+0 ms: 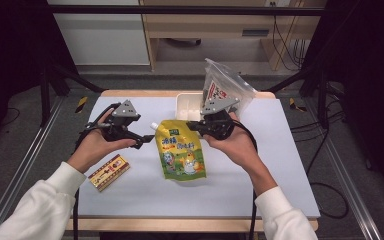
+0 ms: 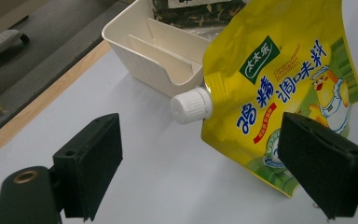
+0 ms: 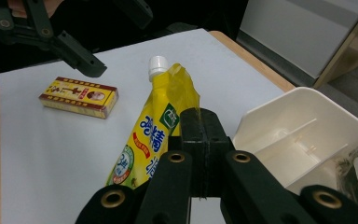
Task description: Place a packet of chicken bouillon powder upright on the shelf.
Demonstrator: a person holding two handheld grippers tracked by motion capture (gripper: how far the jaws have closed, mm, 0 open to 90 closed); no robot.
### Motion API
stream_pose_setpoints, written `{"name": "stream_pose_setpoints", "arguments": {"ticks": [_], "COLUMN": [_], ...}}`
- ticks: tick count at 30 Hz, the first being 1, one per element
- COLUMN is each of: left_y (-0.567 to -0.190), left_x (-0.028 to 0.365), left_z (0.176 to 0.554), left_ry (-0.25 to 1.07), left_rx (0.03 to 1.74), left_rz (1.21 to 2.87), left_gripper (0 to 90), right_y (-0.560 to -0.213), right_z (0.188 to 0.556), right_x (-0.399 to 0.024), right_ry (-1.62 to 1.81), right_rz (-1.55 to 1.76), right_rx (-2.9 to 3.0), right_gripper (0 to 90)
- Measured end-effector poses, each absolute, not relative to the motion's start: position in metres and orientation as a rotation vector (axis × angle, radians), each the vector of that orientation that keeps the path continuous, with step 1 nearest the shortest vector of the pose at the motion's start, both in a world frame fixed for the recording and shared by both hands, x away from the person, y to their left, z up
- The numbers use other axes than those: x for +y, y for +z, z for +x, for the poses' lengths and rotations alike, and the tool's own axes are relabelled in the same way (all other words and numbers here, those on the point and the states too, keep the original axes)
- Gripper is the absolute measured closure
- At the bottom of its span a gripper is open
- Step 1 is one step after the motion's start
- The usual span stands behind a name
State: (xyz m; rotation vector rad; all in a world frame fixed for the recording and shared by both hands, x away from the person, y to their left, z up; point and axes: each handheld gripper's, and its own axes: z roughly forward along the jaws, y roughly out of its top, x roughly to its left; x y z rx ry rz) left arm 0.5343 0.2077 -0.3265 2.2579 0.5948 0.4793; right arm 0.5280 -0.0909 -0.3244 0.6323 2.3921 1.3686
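left gripper (image 1: 142,142) agape, empty; right gripper (image 3: 200,140) pinched closed, empty; yellow pouch (image 1: 181,150) between; white tray (image 1: 188,106) behind.

The high view looks down over the table (image 1: 130,195); both gripper views sit close, sharing the yellow pouch (image 2: 284,88).

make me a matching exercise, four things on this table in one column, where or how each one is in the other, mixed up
Things:
1. yellow pouch
2. small box
3. cream tray
4. left tool

Places or states:
A. at the table's far edge, beside the clear bag
B. flat in the middle, white cap toward the far left
C. jaws wide apart, nothing between them
D. near the left forearm, on the near left

Pairs: 1-B, 2-D, 3-A, 4-C
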Motion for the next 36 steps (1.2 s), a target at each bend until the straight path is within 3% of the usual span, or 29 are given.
{"name": "stream_pose_setpoints", "arguments": {"ticks": [26,30,36], "left_y": [-0.336,-0.341,-0.343], "left_x": [0.205,0.195,0.187], "left_z": [0.536,0.54,0.545], "left_ry": [0.436,0.389,0.321], "left_rx": [0.481,0.458,0.413], "left_rz": [2.349,2.36,2.371], "left_gripper": [15.9,19.5,32.0], "right_y": [-0.317,-0.315,-0.314], "right_z": [0.504,0.5,0.498], "right_x": [-0.082,-0.08,-0.081], "right_ry": [1.424,1.427,1.425], "right_rz": [0.491,0.456,0.442], "right_rx": [2.402,2.408,2.416], "right_gripper": [90.0,90.0,90.0]}}
